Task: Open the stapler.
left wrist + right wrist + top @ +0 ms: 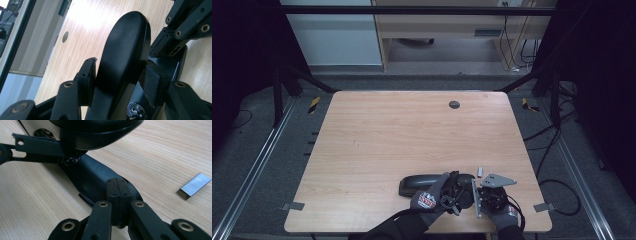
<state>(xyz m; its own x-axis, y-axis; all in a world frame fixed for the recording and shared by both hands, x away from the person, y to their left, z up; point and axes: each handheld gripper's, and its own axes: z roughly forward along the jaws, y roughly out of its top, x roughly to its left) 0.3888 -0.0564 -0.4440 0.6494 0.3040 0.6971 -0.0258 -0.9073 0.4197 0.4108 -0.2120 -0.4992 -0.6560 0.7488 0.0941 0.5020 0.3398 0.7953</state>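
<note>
Stapler (419,184), black and long, is seen lying on the wooden table (412,135) near its front edge, right of the middle, with its length running across the table. Its hinged top arm (122,57) is seen in the left gripper view lifted off the base (92,178) and caught between the fingers (86,75) of the left gripper (457,192), which are set about half open and pressed against both sides of that arm. Below the raised arm, in the right gripper view, the flat black base is seen resting on the table, and a metal part of the mechanism (71,160) is visible where arm and base meet. The fingers (117,192) of the right gripper (479,187) are closed fully, pad against pad, with nothing between them; their tips are placed on or just over the end of the base, though actual contact cannot be told. A small silver strip of staples (193,185) is seen lying flat on the table just beside the right gripper, apart from the stapler. Both grippers are held in gloved hands (429,197) entering from the front edge, close beside each other. Farther back, a dark round grommet (454,104) is set into the table near its far edge
</note>
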